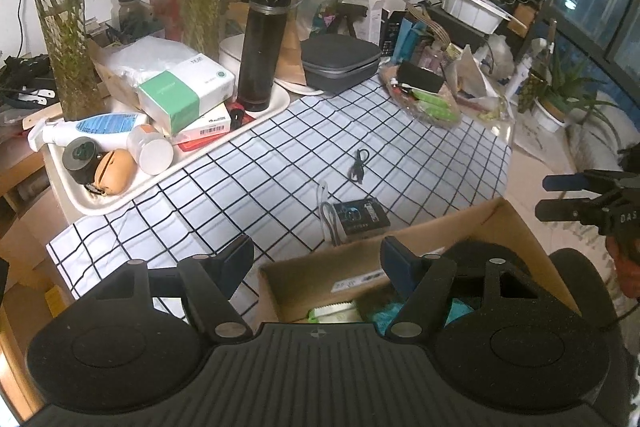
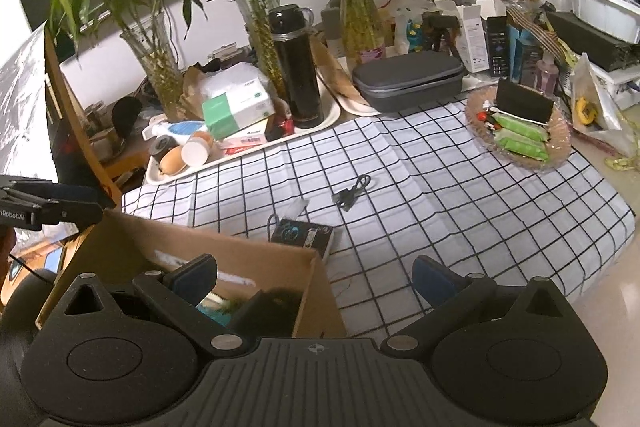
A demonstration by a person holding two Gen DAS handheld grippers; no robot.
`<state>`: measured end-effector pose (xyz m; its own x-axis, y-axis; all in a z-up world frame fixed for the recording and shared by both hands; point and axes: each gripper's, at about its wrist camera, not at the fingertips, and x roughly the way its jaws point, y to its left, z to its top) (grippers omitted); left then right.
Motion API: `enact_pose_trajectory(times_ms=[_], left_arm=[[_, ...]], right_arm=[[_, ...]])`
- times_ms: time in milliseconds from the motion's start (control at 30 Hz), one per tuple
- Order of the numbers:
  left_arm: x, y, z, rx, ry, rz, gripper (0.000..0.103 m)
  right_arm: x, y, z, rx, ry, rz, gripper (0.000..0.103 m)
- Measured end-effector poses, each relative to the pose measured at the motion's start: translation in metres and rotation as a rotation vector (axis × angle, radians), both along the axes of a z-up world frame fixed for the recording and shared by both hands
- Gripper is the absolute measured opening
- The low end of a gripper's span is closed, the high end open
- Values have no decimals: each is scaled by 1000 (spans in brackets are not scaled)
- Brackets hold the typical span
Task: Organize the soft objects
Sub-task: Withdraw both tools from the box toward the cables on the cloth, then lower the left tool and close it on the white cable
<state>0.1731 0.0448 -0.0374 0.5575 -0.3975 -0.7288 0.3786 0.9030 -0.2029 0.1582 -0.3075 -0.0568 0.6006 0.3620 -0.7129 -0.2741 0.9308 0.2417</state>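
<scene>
An open cardboard box [image 1: 400,247] stands at the near edge of the checked tablecloth. Inside it I see a teal soft thing [image 1: 384,313], a green and white item [image 1: 332,311] and a dark fluffy thing [image 2: 276,303]. My left gripper [image 1: 316,261] hovers over the box's left wall, open, with nothing between its fingers. My right gripper [image 2: 316,281] is wide open over the box's right wall [image 2: 316,291] and holds nothing. Each gripper also shows at the edge of the other view: the right gripper [image 1: 558,197] and the left gripper [image 2: 52,203].
On the cloth lie a small dark packet [image 1: 360,219] and a black cable [image 1: 358,167]. A cream tray [image 1: 120,195] holds bottles, boxes and a black flask [image 1: 262,47]. Behind are a grey case [image 1: 340,61], a glass dish [image 2: 520,135] of green packets and bamboo vases [image 1: 60,39].
</scene>
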Motion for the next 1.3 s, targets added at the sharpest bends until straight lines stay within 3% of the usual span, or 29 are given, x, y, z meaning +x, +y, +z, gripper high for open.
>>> enact_pose_trajectory(times_ms=[700, 967, 1300], left_arm=[[60, 25, -29, -93, 12, -73, 69], [92, 40, -51, -175, 51, -114, 69], [123, 32, -84, -187, 76, -172, 68]], right_arm=[[64, -19, -44, 61, 46, -33, 101], [87, -16, -69, 77, 75, -16, 96], [125, -11, -102, 79, 105, -16, 92]])
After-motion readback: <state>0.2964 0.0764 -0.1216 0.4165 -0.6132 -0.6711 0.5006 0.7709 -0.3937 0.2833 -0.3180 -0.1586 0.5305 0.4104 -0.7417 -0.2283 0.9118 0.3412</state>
